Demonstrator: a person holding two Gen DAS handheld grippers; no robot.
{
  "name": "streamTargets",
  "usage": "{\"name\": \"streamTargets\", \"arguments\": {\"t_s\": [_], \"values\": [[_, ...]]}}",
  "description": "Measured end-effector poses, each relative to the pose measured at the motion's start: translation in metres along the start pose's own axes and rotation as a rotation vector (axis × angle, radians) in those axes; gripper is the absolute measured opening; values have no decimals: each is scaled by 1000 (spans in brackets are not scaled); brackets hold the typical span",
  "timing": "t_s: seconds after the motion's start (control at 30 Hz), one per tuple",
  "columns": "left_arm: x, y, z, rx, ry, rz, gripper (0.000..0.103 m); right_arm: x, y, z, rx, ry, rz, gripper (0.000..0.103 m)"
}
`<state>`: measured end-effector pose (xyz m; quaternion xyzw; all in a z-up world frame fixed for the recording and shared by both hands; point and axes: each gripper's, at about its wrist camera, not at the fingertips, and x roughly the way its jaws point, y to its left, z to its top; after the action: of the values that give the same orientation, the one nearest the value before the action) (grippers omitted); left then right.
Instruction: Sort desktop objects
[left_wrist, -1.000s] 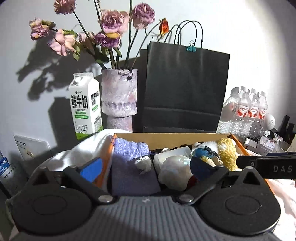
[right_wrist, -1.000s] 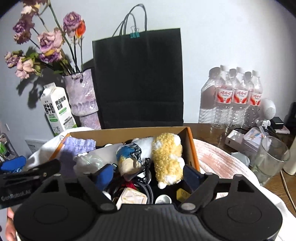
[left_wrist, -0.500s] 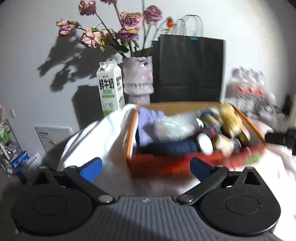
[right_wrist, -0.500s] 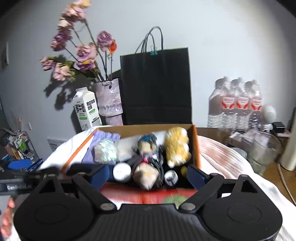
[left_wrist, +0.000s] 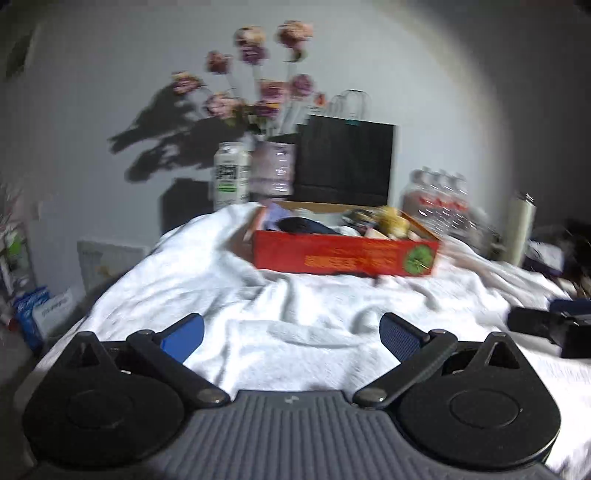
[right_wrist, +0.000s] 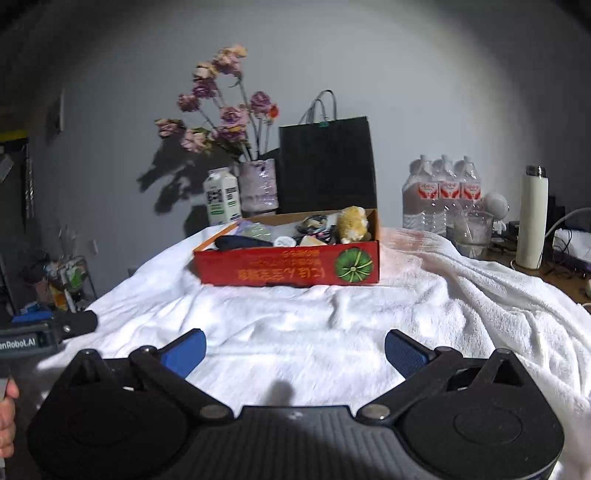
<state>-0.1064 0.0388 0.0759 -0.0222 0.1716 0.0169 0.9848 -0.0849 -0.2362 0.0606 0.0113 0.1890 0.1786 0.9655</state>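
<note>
A red cardboard box (right_wrist: 288, 267) sits on the white towel-covered table (right_wrist: 332, 325), filled with small things: a yellow plush toy (right_wrist: 352, 223), a dark cloth (right_wrist: 236, 242), cables and small packets. It also shows in the left wrist view (left_wrist: 343, 256). My right gripper (right_wrist: 293, 350) is open and empty, well in front of the box above the towel. My left gripper (left_wrist: 291, 332) is open and empty too, at the same distance. The left gripper's side shows in the right wrist view (right_wrist: 48, 330).
Behind the box stand a milk carton (right_wrist: 221, 201), a vase of dried flowers (right_wrist: 256, 188) and a black paper bag (right_wrist: 327, 164). At the right are water bottles (right_wrist: 441, 194), a glass (right_wrist: 472, 234) and a white flask (right_wrist: 532, 218).
Both grippers have pulled back from over the box to the near part of the towel. The box now lies far ahead. Both stay open and empty.
</note>
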Motion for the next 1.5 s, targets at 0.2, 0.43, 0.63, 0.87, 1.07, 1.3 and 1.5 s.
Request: {"name": "streamTargets", "arguments": {"t_s": [0.2,0.43,0.63,0.87,1.07,1.3,1.5], "values": [[16,-15,-12,27,42,-48,103,6,20,-6,-88,-4,-37,103],[56,-19,-23,46,112,-53,103,45,14,-16,-11,65,-54,103],[110,-18,-18,49,182,-44,103,97,6,-11,4,158,-119,103],[148,-10,-15,-42,287,-45,103,136,0,-3,2,246,-176,103],[153,-9,-16,-60,318,-52,103,149,1,-6,-25,315,-182,103],[153,-13,-16,-33,326,-41,103,144,-2,-10,26,300,-197,103],[153,-14,-15,-30,327,-42,103,145,-3,-10,30,301,-194,103]]}}
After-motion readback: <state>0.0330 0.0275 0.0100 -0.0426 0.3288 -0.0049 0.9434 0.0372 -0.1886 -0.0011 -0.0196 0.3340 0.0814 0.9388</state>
